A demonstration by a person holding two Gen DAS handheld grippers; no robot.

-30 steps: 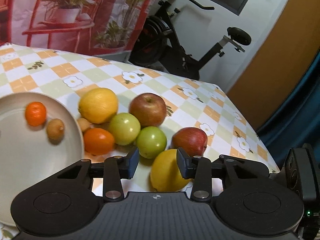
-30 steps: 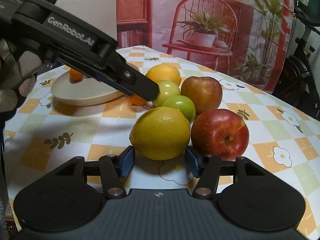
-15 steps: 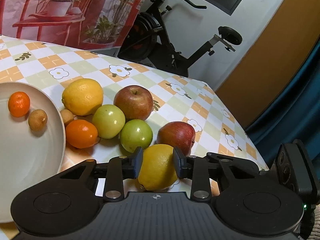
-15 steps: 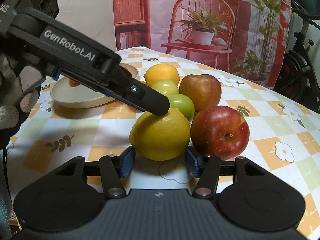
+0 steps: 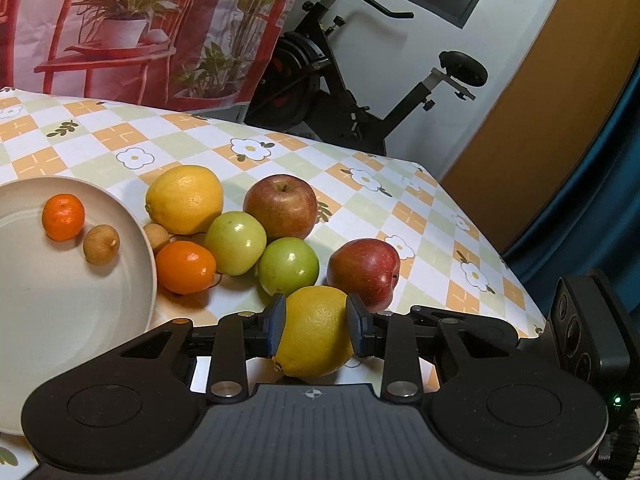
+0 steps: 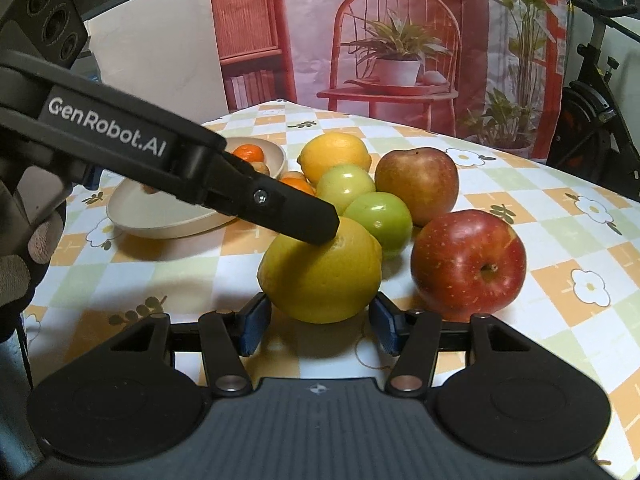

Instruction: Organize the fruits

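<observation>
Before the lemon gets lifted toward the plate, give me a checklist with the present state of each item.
1. Left claw shut on the near yellow lemon: ok, both pads press on its sides.
2. Right claw clear of that lemon: ok, open, pads not touching.
3. Lemon free of the red apple beside it: cannot tell.
4. Room on the round beige plate: ok, only a small orange mandarin and a small brown fruit there.
5. Path to the plate: not ok, the orange fruit lies between.
</observation>
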